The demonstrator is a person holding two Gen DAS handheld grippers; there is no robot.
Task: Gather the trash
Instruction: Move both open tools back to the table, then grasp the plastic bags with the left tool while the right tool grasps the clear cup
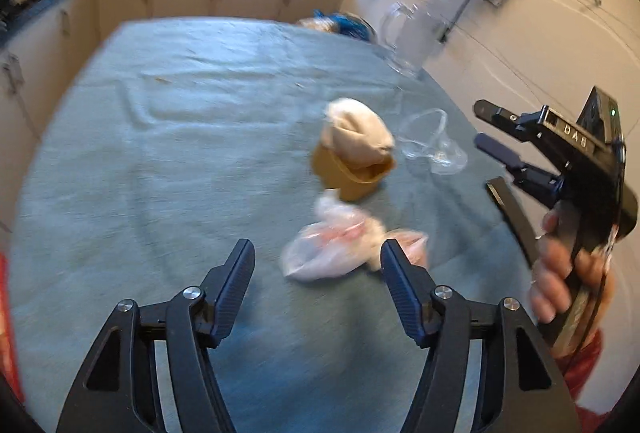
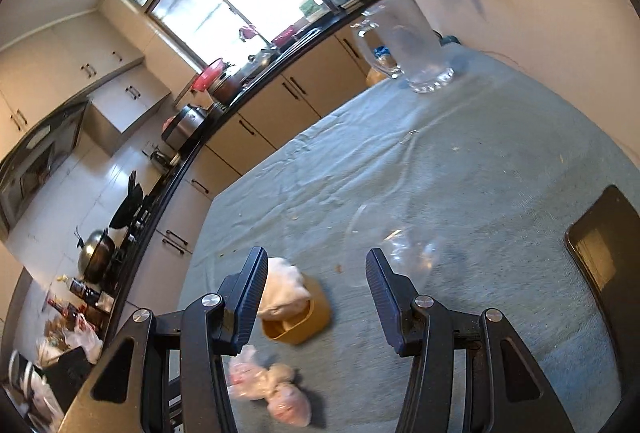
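On the grey-green tablecloth [image 1: 168,161] lies a crumpled clear plastic bag with pink inside [image 1: 340,249], just beyond my left gripper [image 1: 318,257], which is open and empty. Past it stands a mustard-yellow bowl [image 1: 348,177] stuffed with a white tissue wad [image 1: 356,133]. A crushed clear plastic cup [image 1: 432,141] lies to its right. My right gripper [image 1: 478,125], held by a hand, hovers at the right, open. In the right wrist view the right gripper [image 2: 316,265] is open over the bowl [image 2: 304,321] and clear cup [image 2: 400,249], with the bag [image 2: 268,389] nearer below.
A tall clear glass pitcher [image 2: 420,49] stands at the table's far end by the wall. A black flat slab [image 2: 600,253] lies at the right edge. A kitchen counter with cabinets [image 2: 256,121] runs along the left, crowded with pots and bottles.
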